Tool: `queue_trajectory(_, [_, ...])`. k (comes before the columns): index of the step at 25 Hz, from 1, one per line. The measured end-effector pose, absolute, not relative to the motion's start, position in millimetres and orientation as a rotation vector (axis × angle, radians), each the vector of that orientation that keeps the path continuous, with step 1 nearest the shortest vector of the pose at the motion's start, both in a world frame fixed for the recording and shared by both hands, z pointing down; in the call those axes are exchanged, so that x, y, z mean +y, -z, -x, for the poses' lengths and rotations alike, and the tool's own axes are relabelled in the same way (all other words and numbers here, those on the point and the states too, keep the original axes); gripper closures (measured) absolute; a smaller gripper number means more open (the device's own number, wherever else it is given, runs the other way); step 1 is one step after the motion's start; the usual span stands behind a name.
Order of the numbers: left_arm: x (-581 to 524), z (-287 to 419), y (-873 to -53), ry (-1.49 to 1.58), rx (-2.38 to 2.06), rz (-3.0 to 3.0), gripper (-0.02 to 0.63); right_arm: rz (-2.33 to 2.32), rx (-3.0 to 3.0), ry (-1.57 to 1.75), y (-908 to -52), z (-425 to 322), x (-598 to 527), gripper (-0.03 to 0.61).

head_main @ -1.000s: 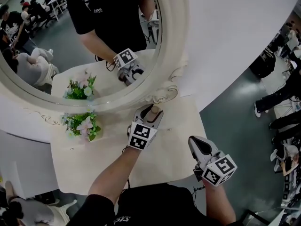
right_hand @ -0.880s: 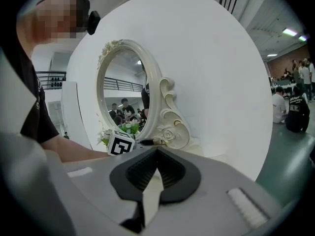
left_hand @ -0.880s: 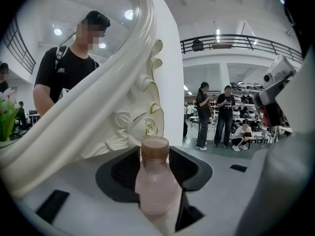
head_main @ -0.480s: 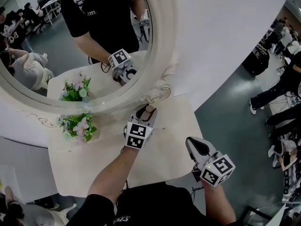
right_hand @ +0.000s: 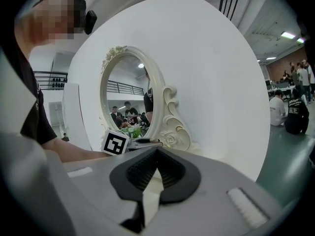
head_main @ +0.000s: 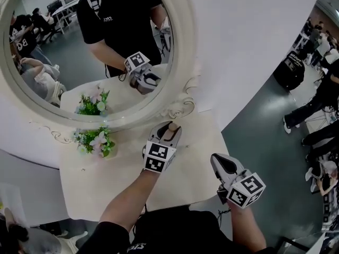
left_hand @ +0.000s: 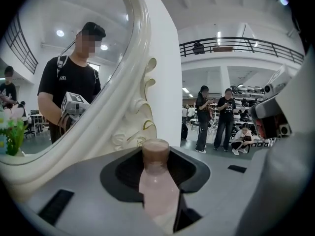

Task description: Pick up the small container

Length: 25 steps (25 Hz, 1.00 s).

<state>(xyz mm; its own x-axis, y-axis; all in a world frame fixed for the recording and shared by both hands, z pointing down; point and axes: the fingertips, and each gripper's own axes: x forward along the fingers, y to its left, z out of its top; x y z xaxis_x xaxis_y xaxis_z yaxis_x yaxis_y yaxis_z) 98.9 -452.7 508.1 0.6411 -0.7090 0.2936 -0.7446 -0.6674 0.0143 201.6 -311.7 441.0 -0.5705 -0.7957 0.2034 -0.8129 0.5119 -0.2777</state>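
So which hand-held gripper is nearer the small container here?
Left. The left hand-held gripper has the small container between its jaws, pads against it. The right hand-held gripper hangs apart to its right, near the table's edge, with nothing between its jaws.

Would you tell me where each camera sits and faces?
Head view: on the head, steeply down at table and mirror; forearms, left tongs, right tongs.
Left gripper view: on left tongs, along jaws clamping the small container, mirror beyond.
Right gripper view: on right tongs, facing the mirror; left forearm shows.
All share the mirror.
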Motion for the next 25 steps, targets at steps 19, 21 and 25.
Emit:
queue_trajectory(19, [-399, -50, -413, -0.319, -1.301, -2.698, 0.469, -1.283, -2.835, -0.492, -420, -173, -326, 0.568])
queue_trajectory(21, [-394, -43, -405, -0.305, -1.322, -2.690, 0.469, -1.276, -2.842, -0.480, -418, -171, -327, 0.568])
queue_trajectory(25, [-384, -25, -394, -0.309, -1.367, -2.681, 0.469, -1.261, -2.862, -0.454, -410, -169, -328, 0.568])
